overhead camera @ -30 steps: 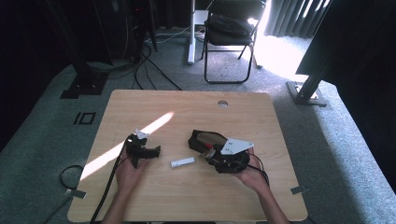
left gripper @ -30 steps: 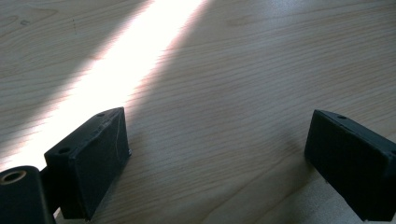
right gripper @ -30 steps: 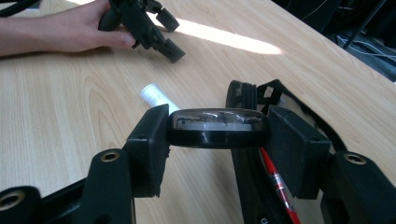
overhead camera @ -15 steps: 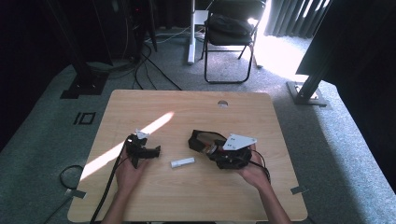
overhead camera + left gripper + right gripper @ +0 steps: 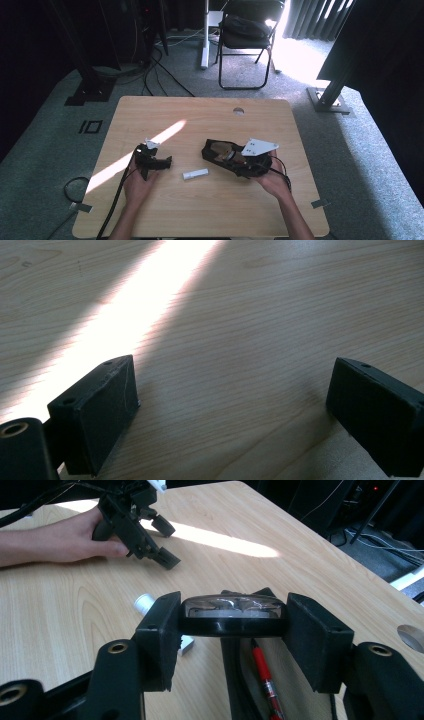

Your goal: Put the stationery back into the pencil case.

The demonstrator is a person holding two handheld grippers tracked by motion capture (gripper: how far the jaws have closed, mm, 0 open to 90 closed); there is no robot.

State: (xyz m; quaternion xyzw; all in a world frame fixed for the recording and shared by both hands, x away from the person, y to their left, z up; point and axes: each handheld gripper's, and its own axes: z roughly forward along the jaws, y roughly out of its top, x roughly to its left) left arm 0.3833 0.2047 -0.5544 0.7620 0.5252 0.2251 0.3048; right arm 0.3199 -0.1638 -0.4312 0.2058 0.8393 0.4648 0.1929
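Pencil case [image 5: 222,151] lies on table [image 5: 200,110], right of centre — white tube [image 5: 195,174] just left of it; left gripper [image 5: 162,162] further left, right gripper [image 5: 220,150] clamping the case — pen [image 5: 264,675] inside.

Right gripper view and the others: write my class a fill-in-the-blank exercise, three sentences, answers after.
1. The right gripper is shut on the rim of a black ____.
2. Inside that case lies a ____ pen.
3. The left gripper has its jaws ____ over the bare table.

Answers: case; red; open
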